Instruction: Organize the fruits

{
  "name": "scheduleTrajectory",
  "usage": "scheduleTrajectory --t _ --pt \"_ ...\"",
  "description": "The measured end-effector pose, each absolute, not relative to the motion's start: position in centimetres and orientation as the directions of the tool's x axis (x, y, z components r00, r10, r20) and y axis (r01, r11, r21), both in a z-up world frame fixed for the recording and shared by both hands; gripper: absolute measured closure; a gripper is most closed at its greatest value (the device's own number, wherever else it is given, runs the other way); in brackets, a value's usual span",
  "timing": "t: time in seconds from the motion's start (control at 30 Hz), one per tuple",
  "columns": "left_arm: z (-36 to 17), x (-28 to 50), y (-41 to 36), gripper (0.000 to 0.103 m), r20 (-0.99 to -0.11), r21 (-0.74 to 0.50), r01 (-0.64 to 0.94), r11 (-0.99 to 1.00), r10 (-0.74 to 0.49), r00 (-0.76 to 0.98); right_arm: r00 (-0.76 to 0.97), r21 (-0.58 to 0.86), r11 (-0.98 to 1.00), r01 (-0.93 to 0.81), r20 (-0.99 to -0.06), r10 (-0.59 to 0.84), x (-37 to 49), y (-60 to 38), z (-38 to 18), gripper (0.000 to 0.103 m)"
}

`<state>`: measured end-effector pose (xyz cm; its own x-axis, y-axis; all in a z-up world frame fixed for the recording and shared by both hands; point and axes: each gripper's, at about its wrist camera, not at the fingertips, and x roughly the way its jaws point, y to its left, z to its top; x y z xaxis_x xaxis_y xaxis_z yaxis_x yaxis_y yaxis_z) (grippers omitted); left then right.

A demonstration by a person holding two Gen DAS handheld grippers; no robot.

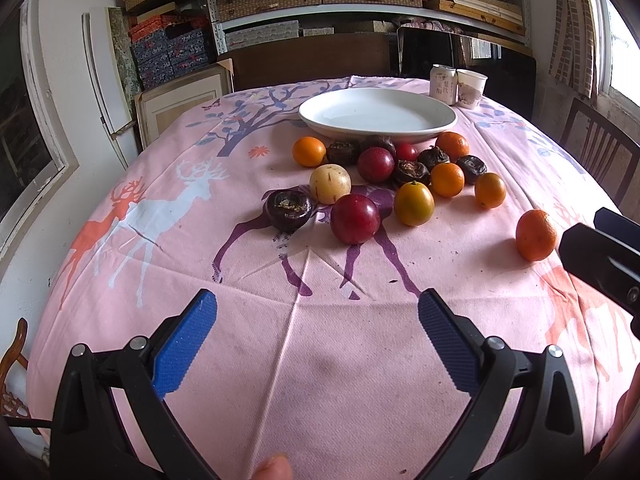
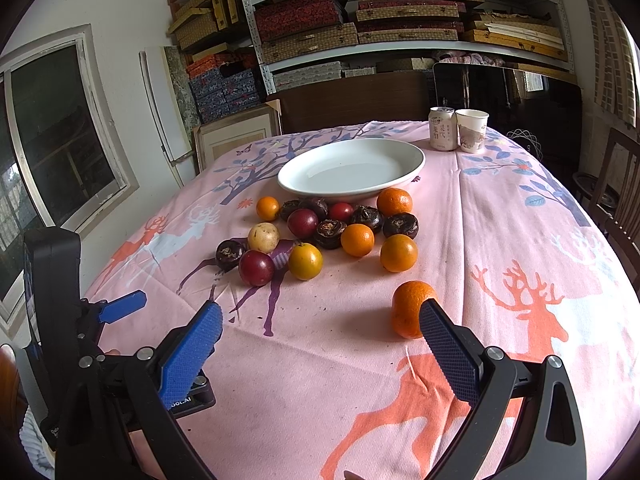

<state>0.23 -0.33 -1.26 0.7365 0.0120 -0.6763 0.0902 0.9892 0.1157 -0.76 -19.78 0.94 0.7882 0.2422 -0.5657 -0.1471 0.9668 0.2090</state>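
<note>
Right gripper (image 2: 320, 330) finger partly hiding orange (image 2: 410, 308)

Your left gripper (image 1: 317, 314) hangs low over the near part of the table with its jaws spread wide and nothing between them. Its blue pads (image 1: 185, 344) face each other across the gap and slope forward and down. A fingertip (image 1: 274, 465) of yours shows at the bottom edge of the left wrist view, just behind the gripper.

Your right gripper (image 2: 321, 326) also stands wide apart and holds nothing; its right pad (image 2: 448, 350) sits in front of an orange from this view, though contact cannot be told. From the right wrist camera, the left gripper appears at the left edge, close beside the right one and level with it.
</note>
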Motion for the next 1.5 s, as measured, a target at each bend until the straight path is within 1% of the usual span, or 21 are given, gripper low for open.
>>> scheduleTrajectory --t 1.3,1.43,1.5 --pt "-2.0 0.0 -0.6 0.004 -0.685 0.12 0.094 0.988 0.015 0.728 0.784 0.21 0.967 -0.147 -0.572 0.243 -0.7 -19.4 0.7 0.004" --pt "-2.9 0.0 -0.5 0.004 -0.699 0.127 0.102 0.987 0.016 0.715 0.772 0.203 0.968 -0.147 -0.588 0.241 -0.3 -19.6 0.6 0.004" --pt "-3.4 0.7 -0.5 0.004 -0.73 0.139 0.116 0.983 0.023 0.683 0.747 0.189 0.971 -0.146 -0.622 0.233 0.2 -19.1 -0.3 0.004"
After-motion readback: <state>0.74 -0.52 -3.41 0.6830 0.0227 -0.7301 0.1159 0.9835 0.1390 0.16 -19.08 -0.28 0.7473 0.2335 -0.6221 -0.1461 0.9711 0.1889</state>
